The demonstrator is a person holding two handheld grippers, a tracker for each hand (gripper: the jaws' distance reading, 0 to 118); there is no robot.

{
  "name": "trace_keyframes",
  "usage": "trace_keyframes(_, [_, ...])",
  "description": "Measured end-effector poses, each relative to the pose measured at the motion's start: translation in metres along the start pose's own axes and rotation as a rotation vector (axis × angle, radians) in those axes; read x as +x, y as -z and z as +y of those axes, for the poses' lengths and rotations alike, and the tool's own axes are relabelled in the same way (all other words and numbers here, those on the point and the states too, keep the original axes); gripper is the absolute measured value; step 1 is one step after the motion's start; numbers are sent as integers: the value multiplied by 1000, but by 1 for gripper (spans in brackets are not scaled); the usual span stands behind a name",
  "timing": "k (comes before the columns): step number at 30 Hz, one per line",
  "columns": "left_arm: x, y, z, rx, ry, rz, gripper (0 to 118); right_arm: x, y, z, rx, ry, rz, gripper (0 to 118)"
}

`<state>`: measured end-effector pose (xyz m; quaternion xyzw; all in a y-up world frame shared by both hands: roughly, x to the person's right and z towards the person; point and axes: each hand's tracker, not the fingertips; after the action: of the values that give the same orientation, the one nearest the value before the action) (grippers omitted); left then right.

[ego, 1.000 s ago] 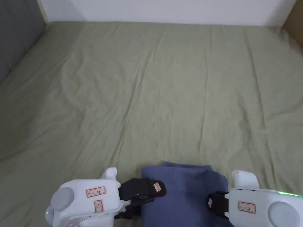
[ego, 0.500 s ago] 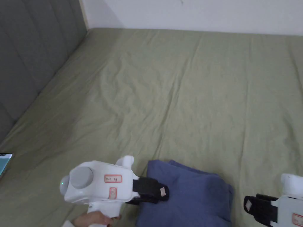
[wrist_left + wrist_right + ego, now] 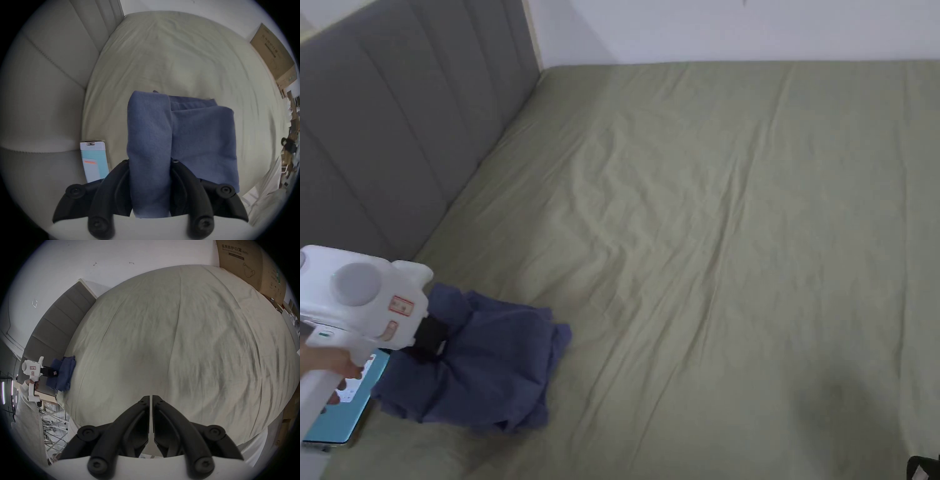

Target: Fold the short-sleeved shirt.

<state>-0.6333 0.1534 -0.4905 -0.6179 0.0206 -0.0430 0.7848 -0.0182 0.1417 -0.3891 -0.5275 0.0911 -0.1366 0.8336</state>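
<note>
So the left gripper (image 3: 150, 164) has its fingers (image 3: 120, 175) clamped on a thick fold of the blue shirt (image 3: 191, 129), carrying the bundle at the bed's near-left corner, right by the grey headboard (image 3: 394, 144). The right gripper (image 3: 150, 398) hangs over bare sheet with its fingers pressed together on nothing, well apart from the shirt.

Progress-wise I'd say the folding itself is basically finished: it's a compact stack of layers. In the head view it looks a bit slumped though, so what's left is probably setting it down and maybe squaring it up.

Watch the phone (image 3: 94, 160) lying just beside the bundle. There's also a cardboard box (image 3: 250, 261) at the far corner, out of the way. The rest of the bed (image 3: 706, 219) is just wrinkled green sheet.
</note>
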Motion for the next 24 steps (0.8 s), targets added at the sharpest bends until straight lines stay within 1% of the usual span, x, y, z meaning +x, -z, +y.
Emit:
trace_keyframes(1, [-3,1,-1,3,-20,-15,30,0,0,0,0,-5,0,4])
trace_keyframes(2, [0,1,0,0,-51,29,34,0,0,0,0,-2,-4,4])
trace_keyframes(3, [4,0,0,3,-69,94,47,4,1,0,-1,1,-2,4])
trace_keyframes(4, [8,-2,0,6,-76,118,70,5,1,1,-1,2,4,4])
trace_keyframes(5, [8,-6,-1,29,-80,115,98,5,1,1,1,2,5,4])
trace_keyframes(6, [11,-15,-2,70,-87,106,108,4,-1,0,3,-1,5,4])
trace_keyframes(10, [28,-59,-7,201,-156,13,106,7,-8,0,20,-3,18,4])
trace_keyframes(11, [36,-72,-10,243,-177,-32,100,7,-10,-1,27,0,22,4])
trace_keyframes(12, [46,-84,-13,290,-191,-79,89,7,-13,-1,34,4,24,4])
trace_keyframes(13, [53,-95,-18,333,-213,-125,67,8,-15,-2,41,4,33,4])
trace_keyframes(14, [65,-103,-22,353,-230,-160,31,8,-18,-2,49,4,39,4])
trace_keyframes(15, [79,-112,-27,386,-255,-193,11,8,-22,-2,58,4,44,4])
trace_keyframes(17, [112,-129,-41,447,-218,-219,5,9,-31,-2,80,5,59,4])
trace_keyframes(18, [130,-138,-48,502,-219,-195,2,9,-35,-2,97,5,68,4])
trace_keyframes(19, [151,-147,-54,534,-185,-123,1,11,-40,-1,116,3,80,4])
trace_keyframes(21, [188,-158,-65,602,-179,23,0,11,-49,0,147,3,90,4])
trace_keyframes(22, [203,-165,-70,648,-150,29,0,11,-55,2,161,-3,92,4])
trace_keyframes(23, [218,-171,-76,681,-165,5,0,10,-61,4,195,-12,88,4])
trace_keyframes(24, [230,-178,-81,707,-140,0,0,9,-68,7,229,-36,94,4])
